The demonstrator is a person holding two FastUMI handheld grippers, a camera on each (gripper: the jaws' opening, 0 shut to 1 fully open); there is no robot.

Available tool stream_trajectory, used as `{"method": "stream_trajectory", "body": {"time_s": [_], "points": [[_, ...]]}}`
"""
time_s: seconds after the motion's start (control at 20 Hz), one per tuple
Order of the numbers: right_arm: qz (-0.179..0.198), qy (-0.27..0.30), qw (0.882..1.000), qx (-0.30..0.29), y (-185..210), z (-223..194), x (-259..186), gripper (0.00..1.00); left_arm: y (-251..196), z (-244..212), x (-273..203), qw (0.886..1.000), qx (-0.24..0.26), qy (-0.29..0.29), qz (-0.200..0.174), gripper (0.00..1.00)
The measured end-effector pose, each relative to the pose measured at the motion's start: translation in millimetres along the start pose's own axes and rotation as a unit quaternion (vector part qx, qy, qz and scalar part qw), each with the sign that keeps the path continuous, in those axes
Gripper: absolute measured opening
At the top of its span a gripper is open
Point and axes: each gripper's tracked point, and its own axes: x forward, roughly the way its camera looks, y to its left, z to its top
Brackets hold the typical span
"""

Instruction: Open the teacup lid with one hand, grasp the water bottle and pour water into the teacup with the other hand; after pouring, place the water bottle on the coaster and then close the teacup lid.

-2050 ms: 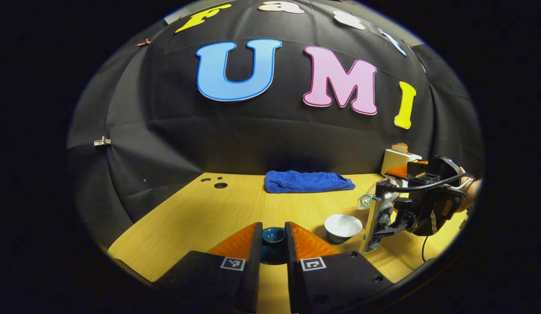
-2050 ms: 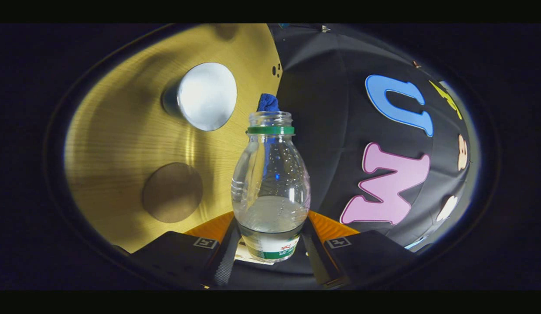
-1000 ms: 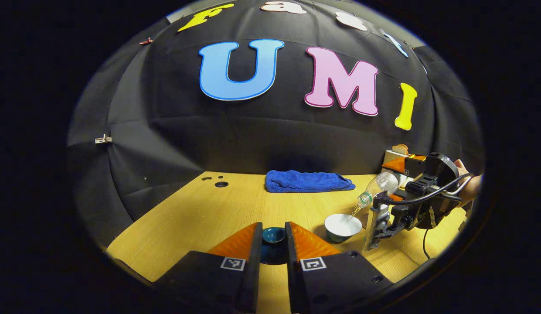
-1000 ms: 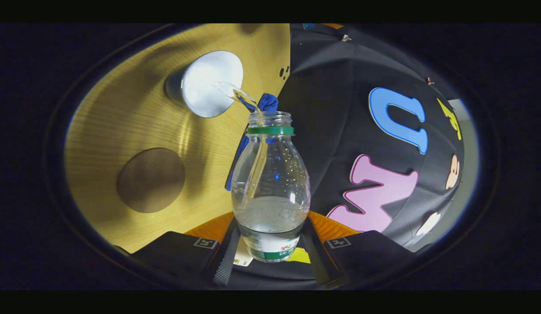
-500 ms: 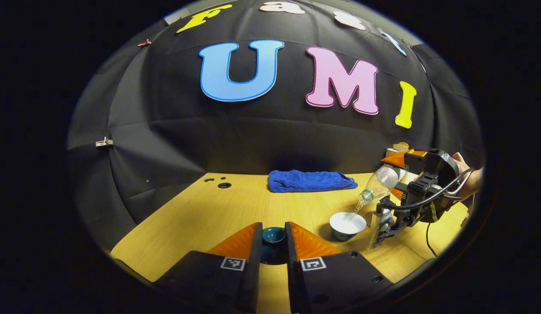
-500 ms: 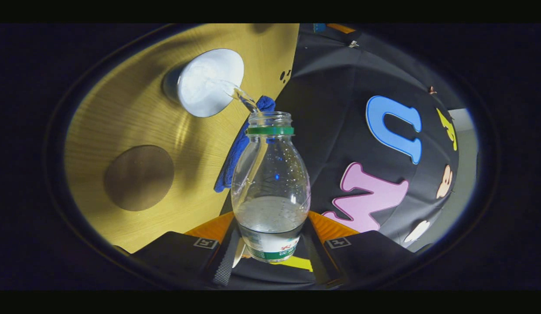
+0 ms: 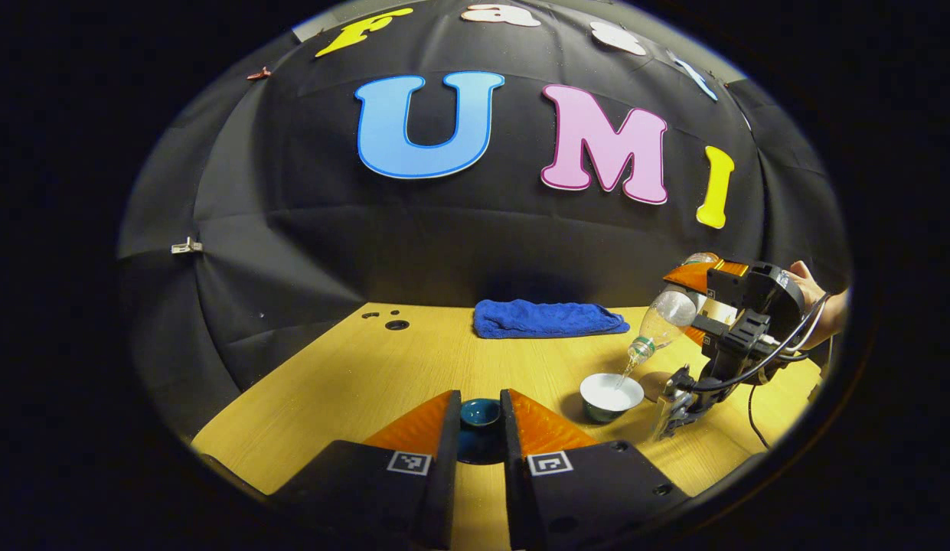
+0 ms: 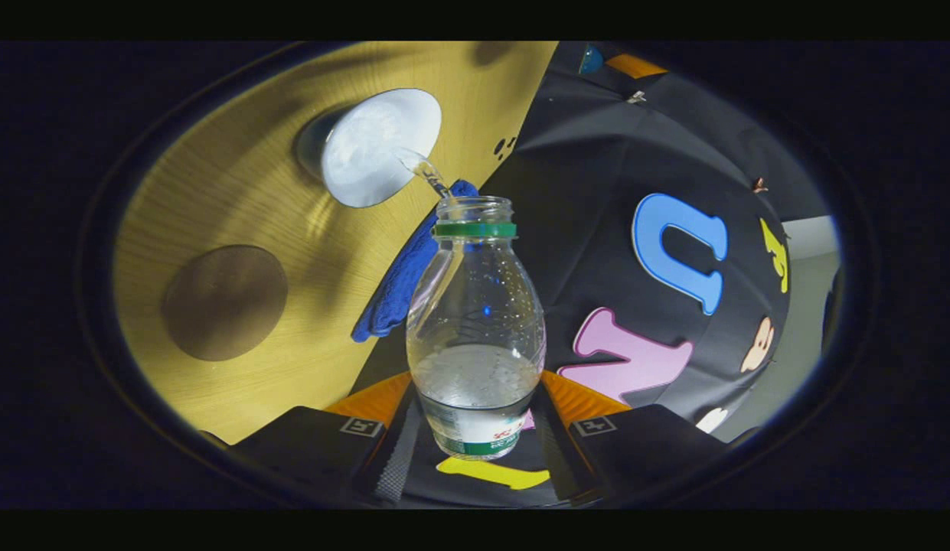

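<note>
While the right gripper [image 8: 475,428] tips steeply over, both its fingers press on the lower body of the water bottle [image 8: 475,329], whose open neck points down toward the teacup [image 8: 379,145]. Seen from the left gripper view, that right gripper [image 7: 693,306] hangs above the table's right edge with a hand [image 7: 815,298] behind it, the water bottle [image 7: 662,317] slanting mouth-down over the teacup [image 7: 611,394]. A thin stream of water [image 8: 421,170] runs from the mouth into the white inside of the cup. Some water lies in the bottle's lower part.

The left gripper [image 7: 478,428] sits low and level near the table's front edge, its two fingers clamped on either side of the dark teal lid [image 7: 480,413], which it holds clear of the cup.

One teacup, one lid, one bottle and one round brown coaster [image 8: 223,302] are on view; the coaster lies bare on the table [image 7: 352,375] beside the cup. One folded blue towel [image 7: 547,317] lies along the table's far edge.
</note>
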Motion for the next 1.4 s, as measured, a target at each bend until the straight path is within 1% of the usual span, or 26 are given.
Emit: {"method": "stream_trajectory", "body": {"time_s": [0.05, 0.1, 0.15, 0.3, 0.35, 0.4, 0.45, 0.5, 0.55, 0.6, 0.8, 0.85, 0.9, 0.95, 1.0, 1.1, 1.15, 1.25, 1.4], "points": [[-0.006, -0.002, 1.000, -0.005, -2, 0, 0, 0.74, 0, 0, 0, 1.000, 0.001, -0.001, 0.000, 0.35], [-0.014, -0.003, 1.000, -0.011, -4, 0, 0, 0.74, 0, 1, 0, 1.000, 0.002, -0.001, 0.000, 0.31], [-0.022, -0.005, 1.000, -0.016, -7, 1, -1, 0.74, 1, 1, 0, 1.000, 0.002, -0.002, 0.000, 0.31], [-0.034, -0.015, 0.999, -0.026, -13, 3, -1, 0.74, 0, 1, -1, 1.000, 0.000, -0.001, 0.000, 0.31], [-0.042, -0.019, 0.998, -0.034, -16, 4, -1, 0.74, 1, 0, -2, 1.000, -0.001, -0.001, 0.001, 0.35], [-0.050, -0.024, 0.998, -0.041, -20, 5, -1, 0.74, 0, 1, -2, 1.000, -0.002, -0.001, 0.000, 0.31], [-0.056, -0.030, 0.997, -0.044, -22, 7, -1, 0.74, 0, 0, -3, 1.000, -0.002, -0.001, 0.000, 0.31], [-0.064, -0.033, 0.996, -0.048, -24, 7, -1, 0.71, 0, 0, -3, 1.000, -0.002, -0.001, 0.000, 0.35], [-0.069, -0.036, 0.996, -0.051, -27, 7, -1, 0.71, 0, -1, -4, 1.000, -0.002, -0.001, -0.001, 0.31], [-0.074, -0.039, 0.995, -0.052, -29, 8, 1, 0.74, 0, -1, -5, 1.000, -0.001, -0.001, -0.002, 0.31], [-0.107, -0.054, 0.990, -0.073, -44, 10, 2, 0.74, 2, -1, -7, 1.000, -0.003, -0.002, -0.001, 0.31], [-0.110, -0.057, 0.989, -0.075, -45, 10, 2, 0.74, 3, -1, -7, 1.000, -0.004, -0.003, 0.000, 0.35], [-0.111, -0.057, 0.989, -0.076, -45, 10, 2, 0.74, 4, -1, -7, 1.000, -0.005, -0.003, 0.001, 0.31], [-0.110, -0.057, 0.989, -0.075, -44, 9, 2, 0.74, 5, -2, -7, 1.000, -0.007, -0.002, 0.002, 0.35], [-0.107, -0.057, 0.990, -0.076, -43, 11, 2, 0.74, 6, -3, -8, 1.000, -0.008, -0.001, 0.003, 0.31], [-0.089, -0.056, 0.992, -0.065, -34, 11, 5, 0.74, 8, -5, -9, 1.000, -0.012, 0.001, 0.004, 0.31], [-0.074, -0.051, 0.995, -0.044, -26, 10, 6, 0.74, 8, -6, -9, 1.000, -0.012, 0.002, 0.005, 0.31], [-0.033, -0.043, 0.998, 0.019, -8, 8, 6, 0.74, 9, -7, -8, 1.000, -0.013, 0.003, 0.005, 0.31], [0.016, -0.043, 0.994, 0.096, 6, 23, 0, 0.74, 9, -6, -7, 1.000, -0.011, 0.004, 0.003, 0.31]]}}
